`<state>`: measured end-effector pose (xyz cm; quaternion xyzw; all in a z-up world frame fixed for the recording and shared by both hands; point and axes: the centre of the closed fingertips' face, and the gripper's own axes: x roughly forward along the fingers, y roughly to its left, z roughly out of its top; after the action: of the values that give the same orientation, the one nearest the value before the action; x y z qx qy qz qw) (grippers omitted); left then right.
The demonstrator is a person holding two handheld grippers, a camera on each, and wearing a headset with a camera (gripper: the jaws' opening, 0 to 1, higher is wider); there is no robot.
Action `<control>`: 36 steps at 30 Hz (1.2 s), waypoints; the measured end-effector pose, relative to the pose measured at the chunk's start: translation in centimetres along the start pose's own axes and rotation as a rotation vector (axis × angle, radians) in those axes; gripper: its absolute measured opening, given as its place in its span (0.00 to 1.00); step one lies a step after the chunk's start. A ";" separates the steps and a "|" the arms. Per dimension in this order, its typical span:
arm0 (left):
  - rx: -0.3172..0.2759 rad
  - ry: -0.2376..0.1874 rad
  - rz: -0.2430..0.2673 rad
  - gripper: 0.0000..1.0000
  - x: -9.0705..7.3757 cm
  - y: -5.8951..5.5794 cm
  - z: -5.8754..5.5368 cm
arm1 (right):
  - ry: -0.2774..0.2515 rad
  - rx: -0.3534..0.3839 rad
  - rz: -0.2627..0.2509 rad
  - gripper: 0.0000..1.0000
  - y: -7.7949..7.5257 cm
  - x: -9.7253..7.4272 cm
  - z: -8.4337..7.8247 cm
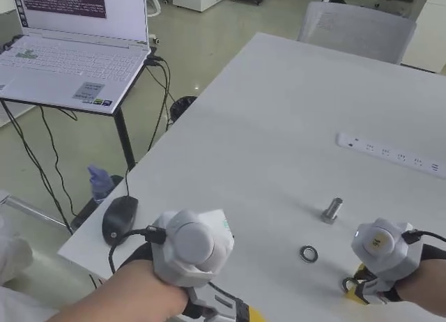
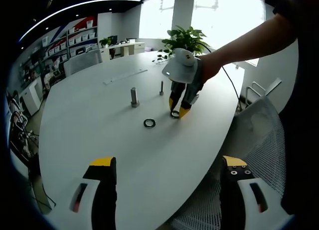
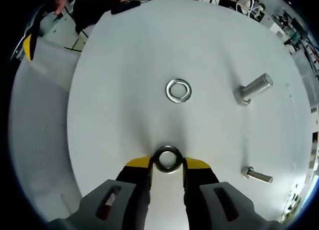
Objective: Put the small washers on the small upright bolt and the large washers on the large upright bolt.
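— What is the right gripper (image 2: 177,110) doing?
— Its jaws are clenched on a washer (image 3: 167,158), pinching the ring by its rim low at the white table (image 3: 209,36). Whether the ring is clear of the surface I cannot tell.
— And the left gripper (image 2: 167,165)?
— Released, jaws wide apart with nothing between them, back at the table's near edge and well apart from the work.
— Where does the ring have to go?
— In the right gripper view the large bolt (image 3: 254,88) stands ahead and off to the right, and the small bolt (image 3: 258,175) is closer in on the same side. Both have their long axis upright, so I judge the ring needs carrying flat over a tip and lowering straight down.
— Which bolt?
— Hard to say. The held ring looks close in size to the second washer (image 3: 178,90), which lies flat just ahead of the jaws.
— Which hand is nearer?
— The right, by far
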<state>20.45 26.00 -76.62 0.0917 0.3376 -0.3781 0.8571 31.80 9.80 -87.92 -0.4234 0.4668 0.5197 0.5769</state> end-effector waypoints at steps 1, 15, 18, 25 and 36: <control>-0.002 0.001 0.000 0.85 0.0 0.0 -0.1 | 0.021 -0.016 0.002 0.25 0.0 -0.1 0.0; -0.008 0.002 -0.006 0.82 0.1 -0.5 -0.3 | 0.077 -0.080 0.017 0.21 -0.1 -0.1 -0.2; -0.007 0.009 -0.010 0.81 0.1 -0.6 -0.5 | 0.072 -0.069 0.023 0.21 -0.1 -0.1 -0.2; -0.006 0.014 -0.010 0.80 -0.1 -0.6 -0.6 | 0.053 -0.063 0.018 0.22 -0.3 -0.1 -0.2; 0.003 0.034 -0.022 0.78 0.2 -1.0 -1.0 | 0.052 -0.054 0.028 0.22 -0.8 -0.8 -0.2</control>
<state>19.35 25.62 -77.37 0.0959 0.3524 -0.3865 0.8469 32.60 9.32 -87.16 -0.4457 0.4732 0.5290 0.5455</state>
